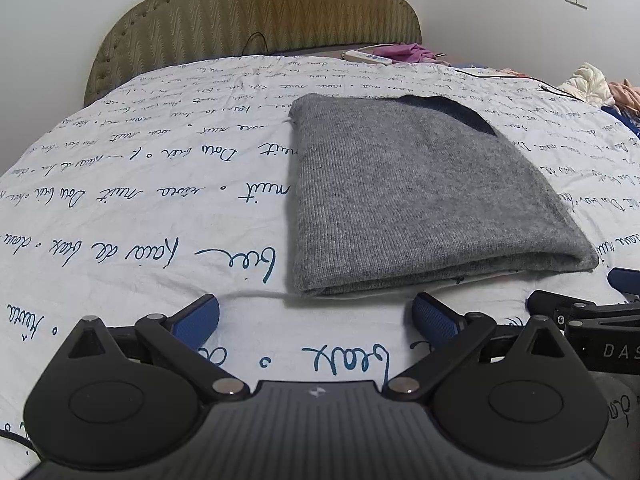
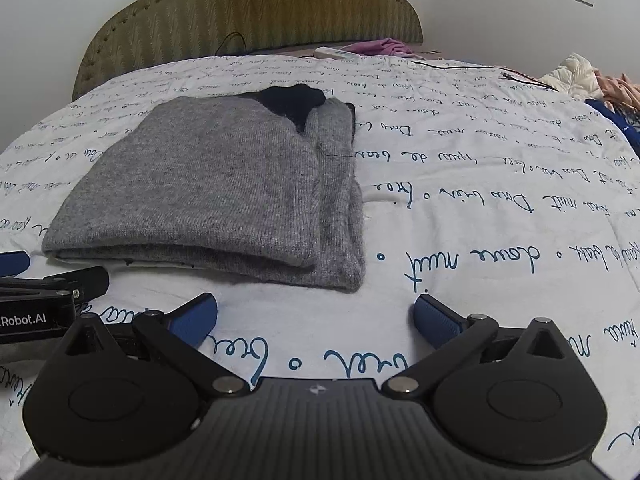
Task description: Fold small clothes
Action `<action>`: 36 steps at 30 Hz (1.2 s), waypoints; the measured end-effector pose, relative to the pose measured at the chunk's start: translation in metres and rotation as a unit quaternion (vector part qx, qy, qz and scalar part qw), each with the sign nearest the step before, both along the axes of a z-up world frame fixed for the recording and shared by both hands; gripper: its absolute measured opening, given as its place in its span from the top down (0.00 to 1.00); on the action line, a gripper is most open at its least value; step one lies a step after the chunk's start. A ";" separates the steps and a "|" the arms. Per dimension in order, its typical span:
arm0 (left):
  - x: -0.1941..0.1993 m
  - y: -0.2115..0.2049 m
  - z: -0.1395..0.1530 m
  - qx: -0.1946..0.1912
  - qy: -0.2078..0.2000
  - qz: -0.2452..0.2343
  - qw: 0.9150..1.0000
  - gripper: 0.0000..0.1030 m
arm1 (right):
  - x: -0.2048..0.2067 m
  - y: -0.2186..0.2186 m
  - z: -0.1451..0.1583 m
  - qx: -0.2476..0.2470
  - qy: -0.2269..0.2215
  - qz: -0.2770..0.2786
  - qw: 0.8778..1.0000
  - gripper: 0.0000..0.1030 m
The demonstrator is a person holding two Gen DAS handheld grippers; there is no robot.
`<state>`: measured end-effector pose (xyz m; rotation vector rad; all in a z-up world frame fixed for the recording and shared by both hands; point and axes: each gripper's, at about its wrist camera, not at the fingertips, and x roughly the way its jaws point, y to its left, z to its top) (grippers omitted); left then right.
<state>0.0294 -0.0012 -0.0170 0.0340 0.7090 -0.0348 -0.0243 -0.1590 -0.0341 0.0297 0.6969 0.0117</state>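
Observation:
A grey knit sweater lies folded into a thick rectangle on the white bedspread, with a dark collar patch at its far end. The right wrist view shows the same sweater with a folded strip along its right side and the dark collar at the back. My left gripper hovers open just short of the sweater's near edge, nothing between its blue pads. My right gripper is open too, close to the sweater's near right corner. Each gripper shows at the other view's edge.
The bed has a white cover with blue script and an olive padded headboard. A power strip, a purple garment and a black cable lie at the far end. Piled clothes sit at the far right.

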 end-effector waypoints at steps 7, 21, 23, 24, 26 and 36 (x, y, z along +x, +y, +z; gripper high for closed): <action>-0.001 0.001 0.000 0.003 -0.001 0.000 1.000 0.00 | -0.001 0.003 0.000 -0.006 0.001 -0.003 1.000 0.00; -0.001 0.000 0.000 0.005 0.000 -0.001 1.000 0.00 | -0.003 0.001 0.000 0.002 -0.003 -0.002 1.000 0.00; -0.002 0.000 0.000 0.005 0.000 -0.001 1.000 0.00 | -0.003 0.001 0.000 0.001 -0.004 -0.002 1.000 0.00; -0.002 0.000 0.000 0.005 0.000 -0.001 1.000 0.00 | -0.003 0.001 0.000 0.001 -0.004 -0.002 1.000 0.00; -0.002 -0.001 0.000 0.005 0.000 -0.001 1.000 0.00 | -0.003 0.001 0.000 0.001 -0.004 -0.001 1.000 0.00; -0.002 0.000 0.000 0.005 0.000 -0.001 1.000 0.00 | -0.003 0.001 0.000 -0.003 -0.004 -0.001 1.000 0.00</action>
